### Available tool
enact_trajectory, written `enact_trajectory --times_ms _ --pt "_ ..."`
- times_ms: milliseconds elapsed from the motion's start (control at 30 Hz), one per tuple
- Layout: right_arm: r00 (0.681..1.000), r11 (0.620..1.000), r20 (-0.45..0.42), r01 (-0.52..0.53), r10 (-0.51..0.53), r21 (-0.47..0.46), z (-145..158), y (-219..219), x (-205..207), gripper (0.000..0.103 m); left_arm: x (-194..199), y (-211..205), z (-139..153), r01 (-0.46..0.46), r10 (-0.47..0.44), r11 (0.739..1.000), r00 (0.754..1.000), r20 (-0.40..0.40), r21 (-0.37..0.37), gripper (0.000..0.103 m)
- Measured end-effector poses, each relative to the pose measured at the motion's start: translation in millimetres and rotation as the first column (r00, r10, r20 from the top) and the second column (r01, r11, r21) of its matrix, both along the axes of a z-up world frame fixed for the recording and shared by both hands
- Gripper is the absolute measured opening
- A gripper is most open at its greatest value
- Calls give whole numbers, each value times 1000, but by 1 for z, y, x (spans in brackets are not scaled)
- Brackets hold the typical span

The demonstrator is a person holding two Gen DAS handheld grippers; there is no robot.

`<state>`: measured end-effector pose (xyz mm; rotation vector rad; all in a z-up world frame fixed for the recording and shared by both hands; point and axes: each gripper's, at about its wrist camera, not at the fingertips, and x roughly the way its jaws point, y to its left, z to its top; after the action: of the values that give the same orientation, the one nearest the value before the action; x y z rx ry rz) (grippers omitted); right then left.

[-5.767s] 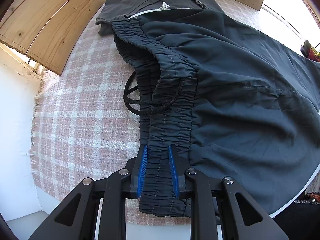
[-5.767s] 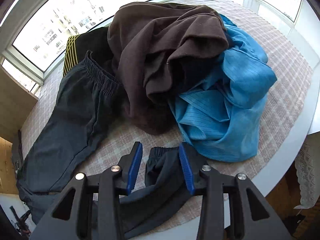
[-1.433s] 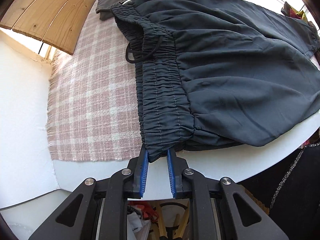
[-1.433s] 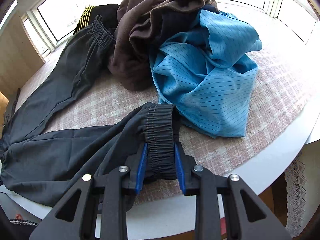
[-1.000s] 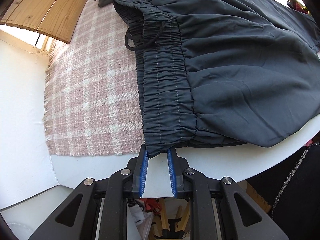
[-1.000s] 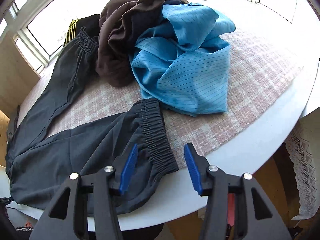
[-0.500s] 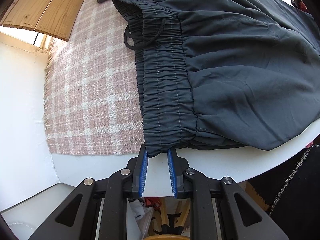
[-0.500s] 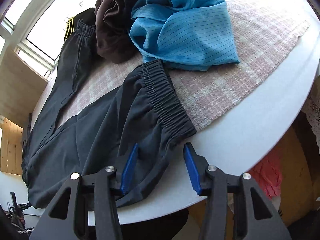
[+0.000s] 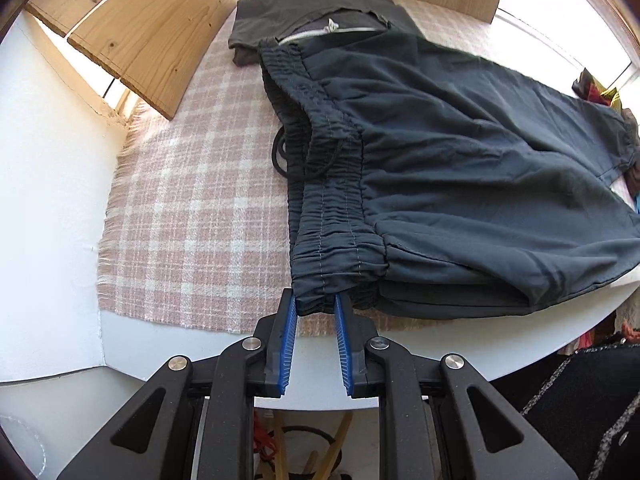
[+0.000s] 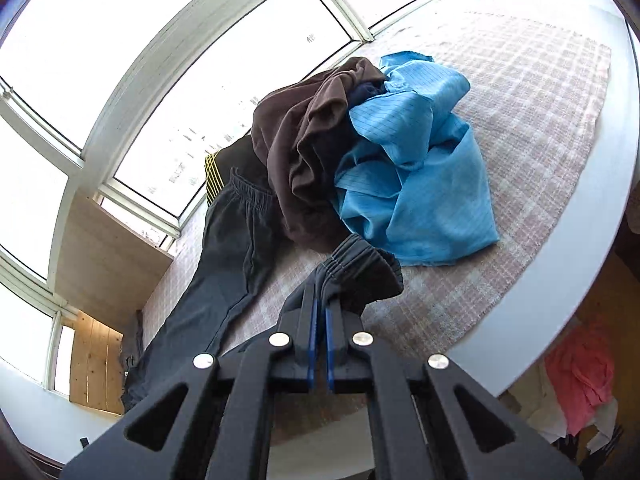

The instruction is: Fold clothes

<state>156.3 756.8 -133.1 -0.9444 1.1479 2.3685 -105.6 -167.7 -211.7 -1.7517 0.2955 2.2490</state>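
Here the left gripper (image 9: 316, 308), nearest the lens in the left wrist view, has its blue-padded jaws set a little apart about the near corner of the gathered elastic waistband (image 9: 332, 216) of the dark slate-grey drawstring trousers (image 9: 480, 168); whether the pads truly pinch the cloth cannot be told, though the corner sits between them. The trousers lie spread across the pink-and-white checked woven cloth (image 9: 192, 216) on the round white table (image 9: 440, 344), their black drawstring loop (image 9: 280, 152) hanging at the waist, and beyond them rests a folded dark grey garment (image 9: 312, 8) before pale wooden boards (image 9: 140, 32). In the right wrist view the right gripper (image 10: 319, 320) is pressed together on the ribbed elastic ankle cuff (image 10: 360, 268) of the near trouser leg and holds it raised off the checked cloth; behind it lies the far trouser leg (image 10: 228, 248), then the heap of a crumpled brown garment (image 10: 312, 152) and a bright blue pinstriped garment (image 10: 416, 184), with the window frames farthest off. The step in hand appears to be the first lengthwise fold: the next move calls for carrying the lifted cuff over onto the far leg while the waist corner follows, edges kept aligned. Half a second earlier the right jaws stood open astride the cuff lying flat near the table edge; the left gripper's hold looks unchanged.
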Motion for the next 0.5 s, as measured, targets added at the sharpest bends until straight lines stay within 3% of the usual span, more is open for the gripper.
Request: enact_trajectory --times_ms 100,167,267,433,500 --pt "1000 1000 -12 4 -4 6 10 1 -16 3 0 -7 24 -36 38 998 998 -46 49 16" --pt "999 1000 -39 12 -12 -8 15 2 -26 3 -10 -23 33 -62 67 995 995 -79 73 0" --pt "999 999 -40 -11 12 31 27 -1 -55 3 -32 -37 37 -92 106 987 988 -112 128 0" --pt "994 992 58 -97 92 85 17 -16 -103 3 -31 -25 27 -19 26 997 996 -83 80 1" --pt "990 989 98 -107 97 99 7 -21 -107 3 -17 -19 20 25 -21 997 998 -59 70 9"
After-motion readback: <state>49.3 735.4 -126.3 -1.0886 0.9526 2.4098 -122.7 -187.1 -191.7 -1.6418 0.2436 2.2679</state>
